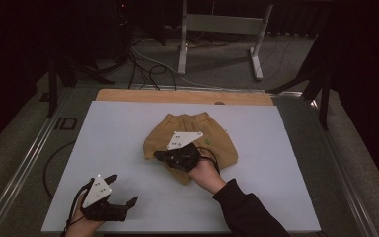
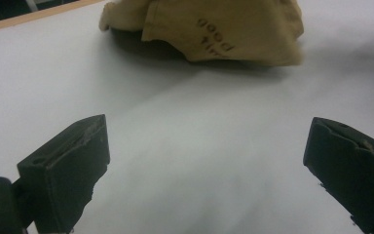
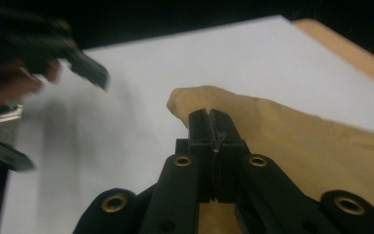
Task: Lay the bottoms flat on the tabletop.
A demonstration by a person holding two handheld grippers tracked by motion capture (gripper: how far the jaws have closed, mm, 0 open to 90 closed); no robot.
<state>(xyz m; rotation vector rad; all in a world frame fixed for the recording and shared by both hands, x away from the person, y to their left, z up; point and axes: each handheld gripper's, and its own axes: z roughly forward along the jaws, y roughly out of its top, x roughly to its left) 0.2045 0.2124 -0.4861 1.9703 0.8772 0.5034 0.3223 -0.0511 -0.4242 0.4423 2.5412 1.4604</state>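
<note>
A pair of tan shorts point(image 1: 212, 138) lies in the middle of the white board point(image 1: 118, 128), waistband toward the far edge. My right gripper point(image 1: 157, 155) sits over the shorts' left leg, pointing left. In the right gripper view its jaws point(image 3: 213, 119) are pressed together with tan cloth point(image 3: 297, 141) caught at them and hanging below. My left gripper point(image 1: 123, 188) rests near the board's front left corner. Its jaws stand wide apart with bare board between them point(image 2: 209, 146). The shorts point(image 2: 224, 29) lie beyond it, one edge raised off the board.
A wooden table edge point(image 1: 177, 96) runs behind the white board. On the floor beyond stand a grey metal frame point(image 1: 217, 24) and loose cables point(image 1: 143, 64). The other hand's gripper point(image 3: 85, 68) appears blurred at the top left of the right gripper view.
</note>
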